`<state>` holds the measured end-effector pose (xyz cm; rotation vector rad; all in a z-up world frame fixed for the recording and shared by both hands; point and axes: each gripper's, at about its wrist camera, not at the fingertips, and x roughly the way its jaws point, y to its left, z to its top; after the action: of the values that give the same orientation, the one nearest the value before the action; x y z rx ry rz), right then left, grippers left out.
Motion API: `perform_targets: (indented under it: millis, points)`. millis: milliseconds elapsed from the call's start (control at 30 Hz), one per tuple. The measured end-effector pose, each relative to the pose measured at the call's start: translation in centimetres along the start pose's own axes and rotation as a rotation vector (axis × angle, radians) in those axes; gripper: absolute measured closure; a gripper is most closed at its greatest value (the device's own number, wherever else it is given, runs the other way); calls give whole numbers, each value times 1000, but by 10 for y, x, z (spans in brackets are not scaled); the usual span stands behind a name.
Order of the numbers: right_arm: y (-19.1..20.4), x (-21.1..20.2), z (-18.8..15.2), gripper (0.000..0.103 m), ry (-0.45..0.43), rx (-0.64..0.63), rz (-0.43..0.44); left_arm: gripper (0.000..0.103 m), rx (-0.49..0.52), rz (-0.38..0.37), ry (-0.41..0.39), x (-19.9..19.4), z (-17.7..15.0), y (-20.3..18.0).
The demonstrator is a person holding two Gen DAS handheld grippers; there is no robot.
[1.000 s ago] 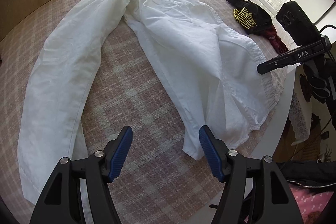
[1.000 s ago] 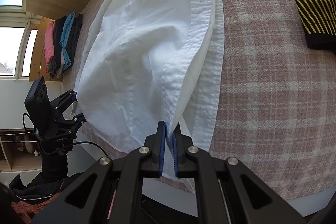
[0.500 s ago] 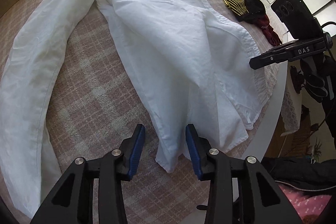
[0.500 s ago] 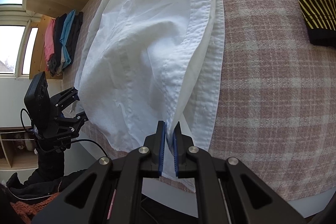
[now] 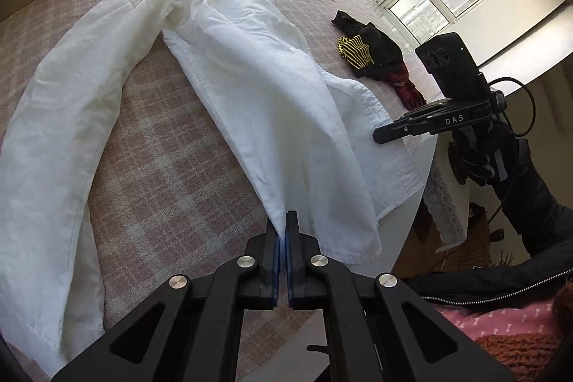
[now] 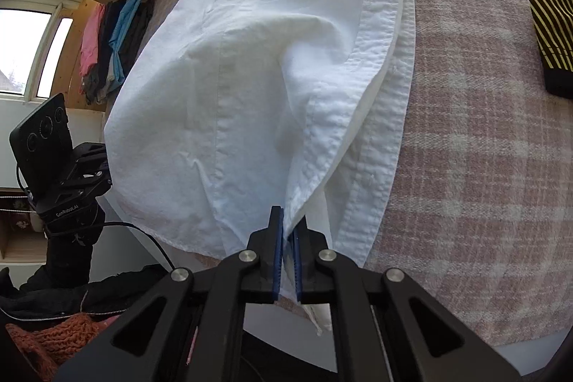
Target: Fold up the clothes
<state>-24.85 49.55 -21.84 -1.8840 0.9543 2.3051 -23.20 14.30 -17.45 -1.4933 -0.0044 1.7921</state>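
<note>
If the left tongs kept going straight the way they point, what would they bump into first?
Nothing to bump: the left tongs are already shut on the hem of the white shirt. Going straight on, they would likely just push that cloth down onto the checked blanket right under it.

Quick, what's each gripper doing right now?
Left gripper: shut on the white shirt hem.
Right gripper: shut on the shirt's front edge.

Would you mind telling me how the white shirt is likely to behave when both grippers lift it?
The white shirt will probably sag between the grip points, since it creases and drapes. It looks thin, so likely light. Its long sleeve may trail across the plaid cover.
</note>
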Motion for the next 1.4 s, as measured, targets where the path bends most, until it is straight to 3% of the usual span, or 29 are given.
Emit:
perform_targets:
  millis: [100,133,233,300,467,500,600,700,767,833,933,1100,1167,1400]
  points:
    - [-6,-4,-1,98,18,-14,-109,94,-58,81,62,19,-10,21]
    - [-10,1,-1,98,44,-6,-147,94,-62,85,39,13,-11,20]
    - [-13,10,0,91,98,25,-231,71,-55,118,-32,-5,-12,13]
    - [-5,3,2,86,102,-3,-251,70,-35,127,-69,-14,-13,4]
    - [12,-26,17,81,52,-24,-382,70,106,32,-64,-4,-24,-31]
    - [16,-32,22,81,31,-22,-392,70,127,42,-49,4,-26,-36]
    - [50,-32,44,81,19,-59,-236,70,173,74,-18,23,-31,-44]
    - [105,-12,73,81,22,-148,-203,72,160,64,-31,35,-28,-45]
    - [138,6,96,80,28,-198,-203,91,151,46,-48,39,-25,-46]
    - [166,27,121,77,44,-256,-243,97,140,15,-74,38,-24,-49]
    - [188,65,167,75,83,-318,-377,98,141,-9,-112,35,-24,-58]
    - [173,107,232,75,165,-330,-658,98,123,-58,-168,28,-21,-68]
    - [176,119,243,75,198,-400,-754,98,115,-69,-184,27,-19,-69]
    - [218,152,232,75,328,-750,-916,99,89,-68,-200,31,-16,-70]
